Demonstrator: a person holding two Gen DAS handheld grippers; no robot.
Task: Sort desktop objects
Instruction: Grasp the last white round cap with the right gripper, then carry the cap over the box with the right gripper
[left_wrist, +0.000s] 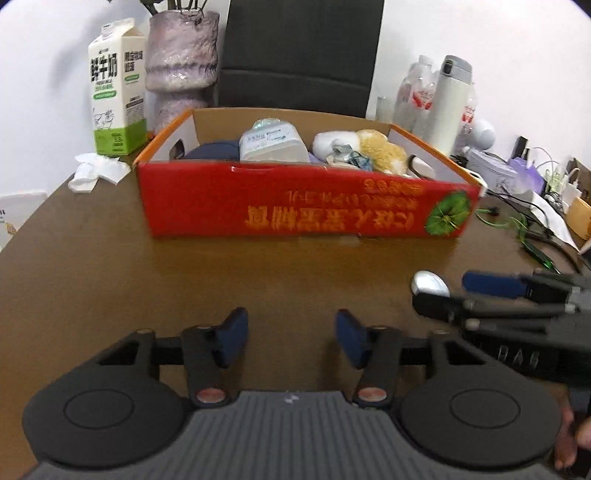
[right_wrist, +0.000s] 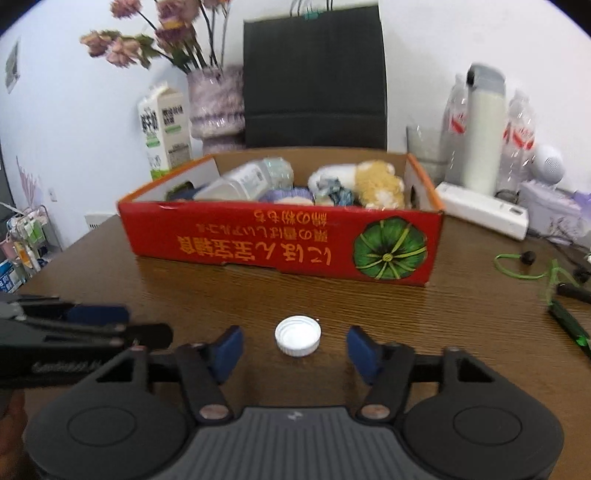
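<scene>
A white bottle cap (right_wrist: 297, 336) lies on the wooden table (right_wrist: 461, 314) between the spread fingers of the right gripper (right_wrist: 295, 349), untouched. The left gripper (left_wrist: 288, 338) is also apart, holding nothing. Straight ahead of both, the red cardboard box (right_wrist: 258, 243) already holds a plush toy (right_wrist: 376, 182) and a plastic container (right_wrist: 236, 184); the cap seems the last piece left.

This looks like a home office or small workroom. A brown wood-grain desk (right_wrist: 461, 314) stands against a white wall, with a black office chair (right_wrist: 314, 74) at its far side. On the far left stand a milk carton (left_wrist: 116, 88) and a vase (right_wrist: 216, 107) of dried flowers; on the far right, water bottles (right_wrist: 519, 136), a white flask (right_wrist: 484, 133) and tangled cables (left_wrist: 535, 221).
</scene>
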